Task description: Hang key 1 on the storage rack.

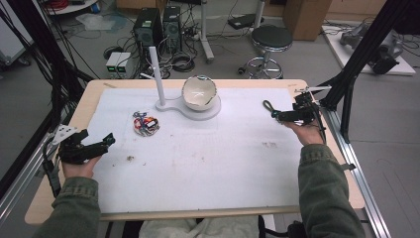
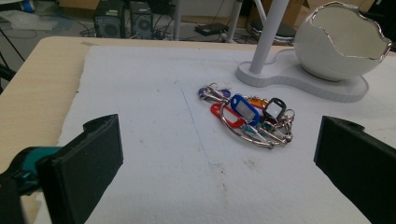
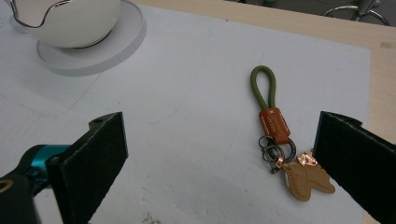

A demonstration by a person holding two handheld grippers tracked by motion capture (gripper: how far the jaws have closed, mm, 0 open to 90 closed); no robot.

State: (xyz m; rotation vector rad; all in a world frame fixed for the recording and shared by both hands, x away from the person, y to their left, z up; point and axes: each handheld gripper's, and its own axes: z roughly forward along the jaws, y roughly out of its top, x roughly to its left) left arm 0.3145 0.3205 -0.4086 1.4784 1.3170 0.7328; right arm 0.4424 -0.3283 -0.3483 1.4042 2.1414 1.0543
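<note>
A bunch of key rings with coloured tags [image 1: 145,124] [image 2: 250,120] lies on the white mat, left of centre. My left gripper [image 1: 96,144] [image 2: 219,163] rests open at the mat's left edge, short of the bunch, with nothing between its jaws. A green loop keychain with an orange leather band and a tan charm [image 3: 275,128] [image 1: 269,106] lies at the mat's right side. My right gripper [image 1: 283,116] [image 3: 222,163] stands open just behind it, its right jaw beside the tan charm. A white egg-shaped bowl [image 1: 199,92] [image 2: 338,42] [image 3: 65,21] sits on a white base with a post [image 1: 157,79].
The white mat [image 1: 198,163] covers most of the wooden table [image 1: 94,89]. A black frame strut [image 1: 364,49] rises at the right edge, cables hang at the left. A stool [image 1: 270,42] and computer cases [image 1: 148,27] stand on the floor beyond.
</note>
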